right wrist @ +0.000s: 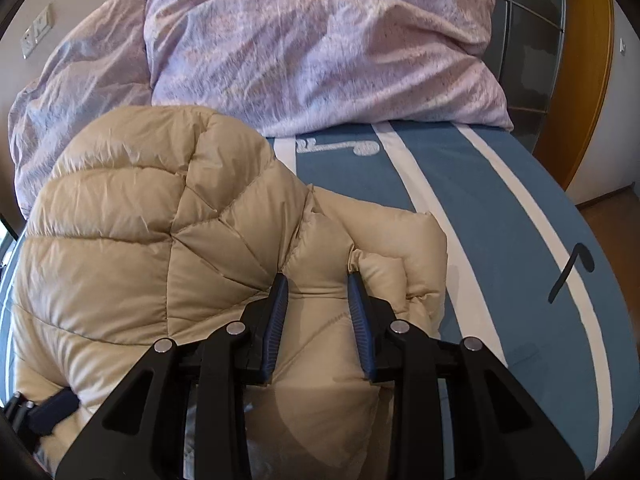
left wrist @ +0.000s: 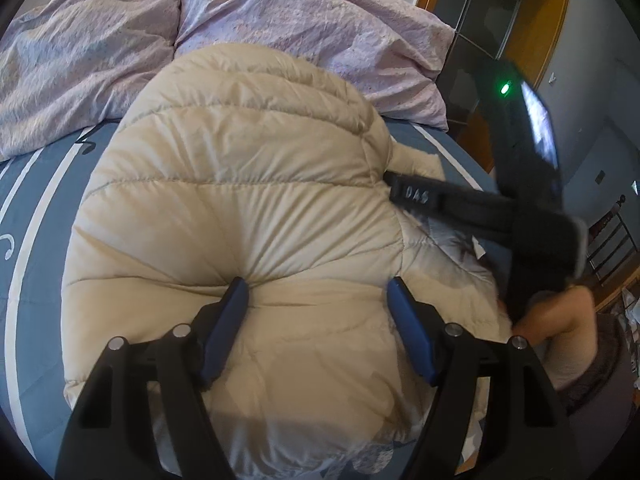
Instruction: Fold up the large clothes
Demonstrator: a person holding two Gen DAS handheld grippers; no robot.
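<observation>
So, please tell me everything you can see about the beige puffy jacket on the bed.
The beige jacket is a quilted down garment with stitched puffy panels and a smooth, slightly shiny shell. It lies bunched in a rounded heap on the blue and white striped bedsheet, just before the lilac pillows. A pale lining shows at its near edge. The right gripper pinches a fold of it; the left gripper presses into it, jaws wide.
</observation>
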